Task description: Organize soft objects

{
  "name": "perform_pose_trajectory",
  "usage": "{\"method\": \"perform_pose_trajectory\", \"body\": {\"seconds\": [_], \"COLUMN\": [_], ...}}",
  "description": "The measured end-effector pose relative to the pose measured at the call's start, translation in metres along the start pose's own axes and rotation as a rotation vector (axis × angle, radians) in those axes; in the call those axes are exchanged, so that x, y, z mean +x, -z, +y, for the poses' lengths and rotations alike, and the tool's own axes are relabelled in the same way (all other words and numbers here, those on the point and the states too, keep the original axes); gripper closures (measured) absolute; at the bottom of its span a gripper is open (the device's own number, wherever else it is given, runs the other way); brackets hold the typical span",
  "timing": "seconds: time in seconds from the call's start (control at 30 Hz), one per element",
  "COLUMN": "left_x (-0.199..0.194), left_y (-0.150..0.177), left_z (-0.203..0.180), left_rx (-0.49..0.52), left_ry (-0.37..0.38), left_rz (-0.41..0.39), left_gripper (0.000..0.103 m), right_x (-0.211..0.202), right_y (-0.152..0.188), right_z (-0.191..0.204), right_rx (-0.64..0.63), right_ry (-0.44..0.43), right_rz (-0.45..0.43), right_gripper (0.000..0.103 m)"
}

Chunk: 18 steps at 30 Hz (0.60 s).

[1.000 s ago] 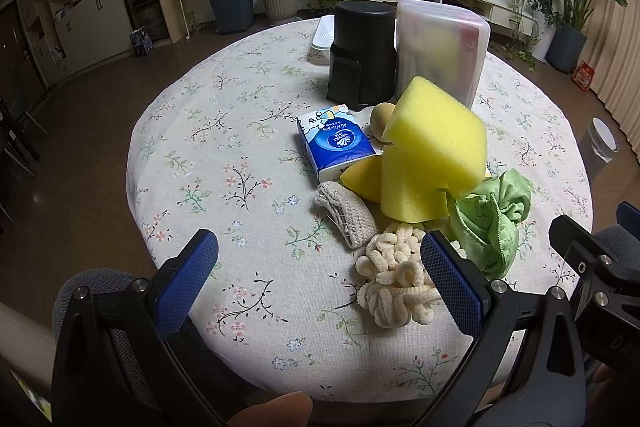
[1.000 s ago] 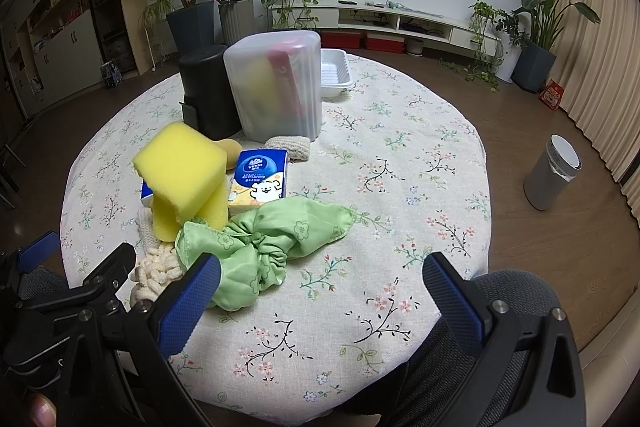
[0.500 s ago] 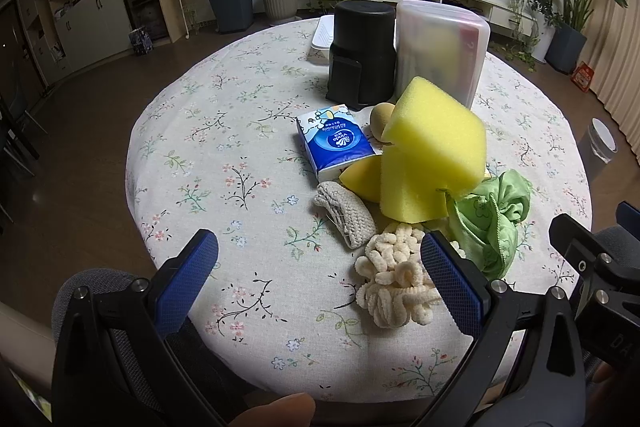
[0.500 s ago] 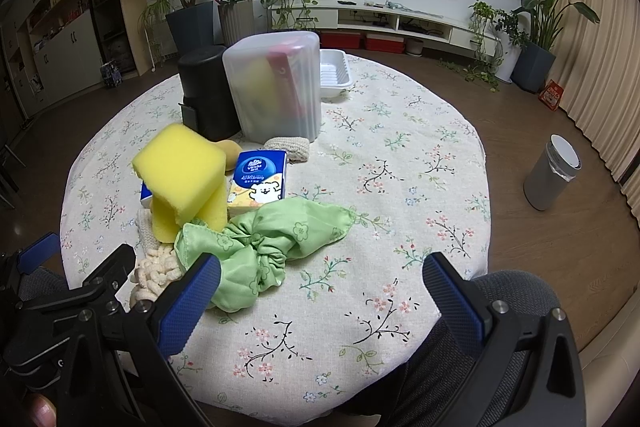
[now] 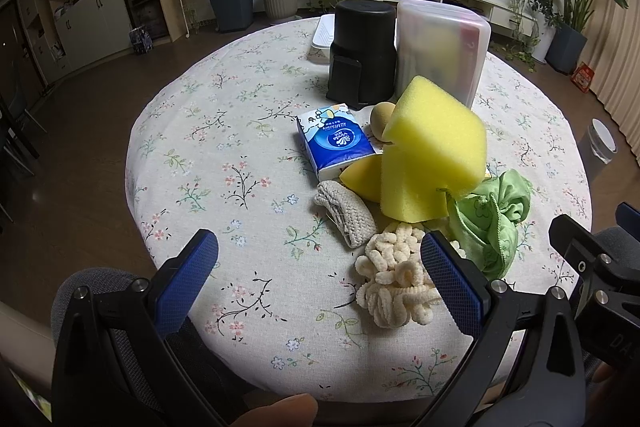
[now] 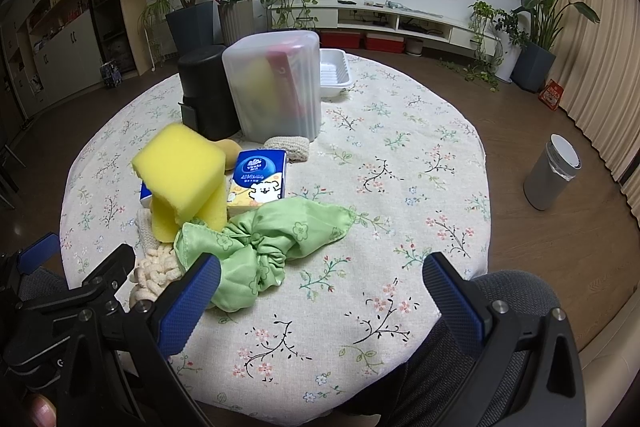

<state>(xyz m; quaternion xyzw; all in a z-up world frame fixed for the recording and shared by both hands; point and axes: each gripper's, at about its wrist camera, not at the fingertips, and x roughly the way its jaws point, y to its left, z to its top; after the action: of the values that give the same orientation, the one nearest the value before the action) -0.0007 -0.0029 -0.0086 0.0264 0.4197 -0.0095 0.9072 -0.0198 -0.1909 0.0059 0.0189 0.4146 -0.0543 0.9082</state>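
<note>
Both hand-held grippers hover at the near edge of the bench, jaws spread wide and empty: the left hand-held gripper (image 5: 318, 259) just short of the cream scrunchie (image 5: 394, 287), the right hand-held gripper (image 6: 320, 279) beside the green cloth (image 6: 264, 243). Behind these, yellow sponges (image 5: 428, 151) lean against tissue packs (image 5: 336, 143), with a black canister (image 5: 362, 55) and a frosted container (image 5: 440, 47) standing farthest back.

two yellow sponges (image 5: 432, 143) stacked, two tissue packs (image 6: 260, 179), one green scrunchie (image 6: 260, 243), one cream scrunchie (image 5: 396, 283), two knitted pads (image 5: 346, 213), one tan ball-ish thing (image 5: 380, 115), one black container (image 5: 362, 51), one frosted container (image 6: 276, 83), one white tray (image 6: 334, 73).
</note>
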Motion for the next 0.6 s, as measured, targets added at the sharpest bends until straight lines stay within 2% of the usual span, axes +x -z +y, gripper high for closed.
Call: {"method": "perform_pose_trajectory", "body": {"seconds": [0.6], "left_x": [0.0004], "left_y": [0.0008], "left_z": [-0.0002], "left_rx": [0.0], "left_ry": [0.0], "left_rz": [0.004], "left_gripper": [0.0], "right_x": [-0.0003], "right_y": [-0.0011], "right_z": [-0.0019], "right_rx": [0.002], "right_ry": [0.0], "right_rz": [0.0], "right_gripper": [0.0]}}
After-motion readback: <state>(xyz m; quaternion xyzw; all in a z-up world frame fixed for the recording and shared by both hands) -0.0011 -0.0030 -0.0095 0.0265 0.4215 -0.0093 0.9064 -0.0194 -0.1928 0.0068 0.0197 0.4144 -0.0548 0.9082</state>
